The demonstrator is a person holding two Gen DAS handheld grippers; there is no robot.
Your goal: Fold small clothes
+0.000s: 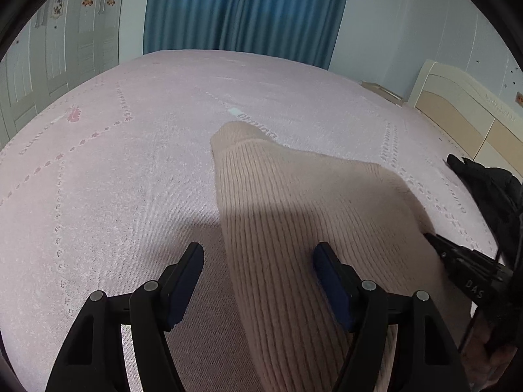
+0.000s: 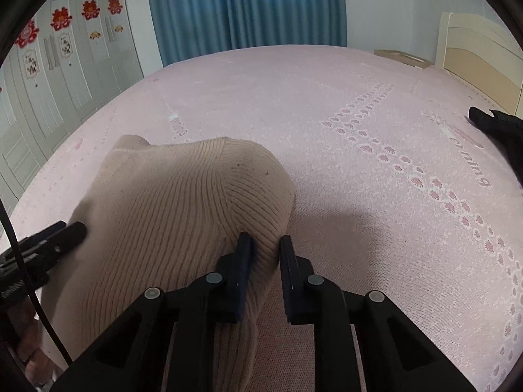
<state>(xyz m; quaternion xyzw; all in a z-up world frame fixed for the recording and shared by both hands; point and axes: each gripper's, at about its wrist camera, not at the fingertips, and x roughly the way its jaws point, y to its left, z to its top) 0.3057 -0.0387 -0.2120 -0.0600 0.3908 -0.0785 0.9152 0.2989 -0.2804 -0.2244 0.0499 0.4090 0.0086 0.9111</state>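
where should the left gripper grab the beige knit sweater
Grip the beige ribbed sweater at its near left edge, coming from the left with the open left gripper: that straight edge lies flat between its fingers, while the right gripper already pinches the opposite edge.

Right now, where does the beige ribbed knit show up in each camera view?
Left wrist view: beige ribbed knit, centre to lower right, under the open left gripper.
Right wrist view: knit, centre-left, its edge between the right gripper jaws.
Shared landmark: blue curtain.
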